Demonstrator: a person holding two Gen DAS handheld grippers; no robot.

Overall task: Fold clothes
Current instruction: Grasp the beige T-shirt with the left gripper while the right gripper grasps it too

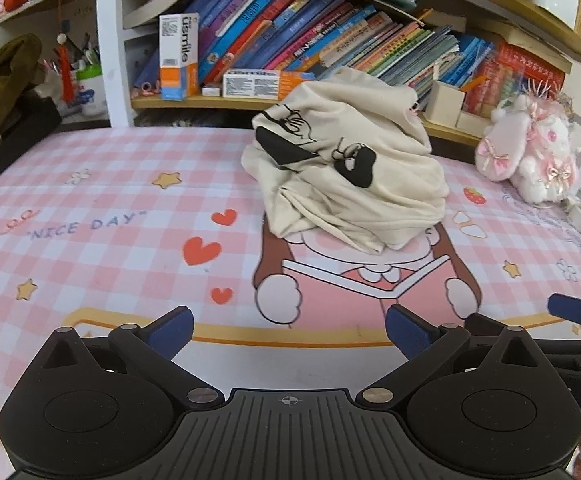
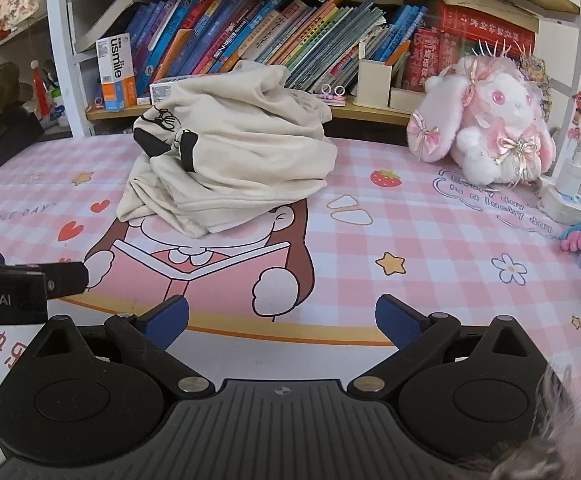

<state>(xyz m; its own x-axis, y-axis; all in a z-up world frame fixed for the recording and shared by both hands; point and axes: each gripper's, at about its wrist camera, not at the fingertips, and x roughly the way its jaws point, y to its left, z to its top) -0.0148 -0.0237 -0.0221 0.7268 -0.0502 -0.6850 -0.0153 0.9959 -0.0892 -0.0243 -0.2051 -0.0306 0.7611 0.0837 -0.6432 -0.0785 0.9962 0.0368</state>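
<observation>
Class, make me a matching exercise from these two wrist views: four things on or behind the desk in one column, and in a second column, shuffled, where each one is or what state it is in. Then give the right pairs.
Column 1
1. cream garment
2. plush rabbit
3. usmile box
4. left gripper

Column 2
A. standing upright on the shelf, left of the leaning books
B. open, holding nothing
C. crumpled in a heap on the checked mat
D. sitting at the mat's far right, by the shelf

Pairs: 1-C, 2-D, 3-A, 4-B
</observation>
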